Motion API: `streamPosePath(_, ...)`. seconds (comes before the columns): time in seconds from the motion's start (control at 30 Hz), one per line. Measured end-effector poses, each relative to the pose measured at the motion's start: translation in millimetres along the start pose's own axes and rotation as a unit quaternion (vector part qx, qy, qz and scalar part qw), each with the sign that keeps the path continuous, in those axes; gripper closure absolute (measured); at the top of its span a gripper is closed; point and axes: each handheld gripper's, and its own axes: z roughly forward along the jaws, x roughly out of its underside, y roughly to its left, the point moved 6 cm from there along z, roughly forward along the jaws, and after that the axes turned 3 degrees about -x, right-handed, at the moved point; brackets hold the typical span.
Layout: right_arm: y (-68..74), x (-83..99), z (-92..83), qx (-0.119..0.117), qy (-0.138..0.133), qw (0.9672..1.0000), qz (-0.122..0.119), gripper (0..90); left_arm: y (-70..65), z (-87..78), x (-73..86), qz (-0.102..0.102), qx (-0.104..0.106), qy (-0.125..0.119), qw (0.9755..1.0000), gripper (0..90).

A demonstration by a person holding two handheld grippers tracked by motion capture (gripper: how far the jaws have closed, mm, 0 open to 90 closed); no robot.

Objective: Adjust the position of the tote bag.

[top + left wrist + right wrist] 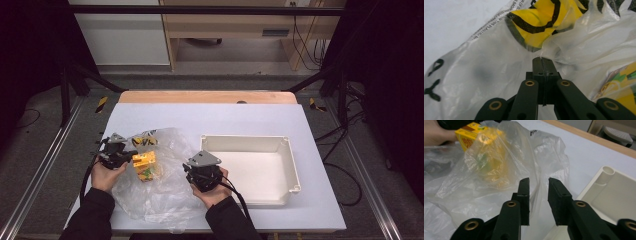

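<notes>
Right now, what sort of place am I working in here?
Probably a lab recording rig rather than a home. A white-covered table sits inside a black metal frame with dark curtains at both sides, loose cables run along the floor, and each hand holds a gripper: left, right.

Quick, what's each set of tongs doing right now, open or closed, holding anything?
Left tongs: closed, pinching the plastic bag.
Right tongs: open, holding nothing, by the bag.
</notes>
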Motion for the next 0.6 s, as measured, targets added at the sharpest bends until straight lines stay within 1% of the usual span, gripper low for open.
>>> streamPosePath(0.03, 1.0, -2.2, -2.7, -0.001, -0.006, 1.0, -0.003, 69.0, -0.5, -0.6, -0.2, 0.001, 0.0, -0.001, 1.0, 90.0)
streamPosePath(0.1, 3.0, -5.9, -7.3, -0.004, -0.019, 0.9998, -0.002, 67.1, -1.7, -1.7, -0.7, -0.002, 0.003, -0.004, 1.0, 90.0)
streamPosePath(0.17, 6.9, -11.7, -13.9, -0.012, -0.037, 0.9992, -0.002, 65.0, -2.7, -6.4, -2.1, -0.002, 0.005, -0.014, 0.9999, 90.0)
streamPosePath(0.23, 8.9, -13.4, -15.8, -0.016, -0.042, 0.999, -0.003, 64.7, -2.6, -7.5, -2.1, -0.002, 0.006, -0.017, 0.9998, 90.0)
streamPosePath(0.27, 12.1, -15.2, -18.1, -0.022, -0.046, 0.9987, -0.004, 64.4, -2.2, -8.3, -1.4, -0.004, 0.008, -0.019, 0.9998, 90.0)
streamPosePath(0.3, 21.7, -17.6, -20.8, -0.038, -0.054, 0.9978, -0.009, 64.1, -1.0, -9.0, 0.2, -0.005, 0.007, -0.018, 0.9998, 90.0)
streamPosePath(0.33, 21.7, -17.6, -20.8, -0.038, -0.054, 0.9978, -0.009, 64.1, -1.0, -9.0, 0.2, -0.005, 0.007, -0.018, 0.9998, 90.0)
streamPosePath(0.37, 33.0, -16.2, -20.3, -0.054, -0.052, 0.9971, -0.014, 63.5, -0.4, -10.1, 1.8, -0.01, 0.009, -0.019, 0.9997, 90.0)
streamPosePath(0.4, 33.0, -16.2, -20.3, -0.054, -0.052, 0.9971, -0.014, 63.5, -0.4, -10.1, 1.8, -0.01, 0.009, -0.019, 0.9997, 90.0)
streamPosePath(0.43, 44.6, -12.0, -18.0, -0.069, -0.047, 0.9963, -0.02, 62.7, -0.3, -12.2, 2.8, -0.011, 0.01, -0.022, 0.9997, 90.0)
streamPosePath(0.47, 44.6, -12.0, -18.0, -0.069, -0.047, 0.9963, -0.02, 62.7, -0.3, -12.2, 2.8, -0.011, 0.01, -0.022, 0.9997, 90.0)
streamPosePath(0.5, 55.1, -6.7, -15.4, -0.085, -0.044, 0.9952, -0.022, 60.8, -1.0, -14.3, 3.5, -0.011, 0.012, -0.024, 0.9996, 90.0)
streamPosePath(0.53, 55.1, -6.7, -15.4, -0.085, -0.044, 0.9952, -0.022, 60.8, -1.0, -14.3, 3.5, -0.011, 0.012, -0.024, 0.9996, 90.0)
streamPosePath(0.57, 63.8, -1.0, -11.5, -0.099, -0.039, 0.9941, -0.023, 57.5, -1.8, -16.1, 4.6, -0.009, 0.013, -0.025, 0.9996, 90.0)
streamPosePath(0.6, 63.8, -1.0, -11.5, -0.099, -0.039, 0.9941, -0.023, 57.5, -1.8, -16.1, 4.6, -0.009, 0.013, -0.025, 0.9996, 90.0)
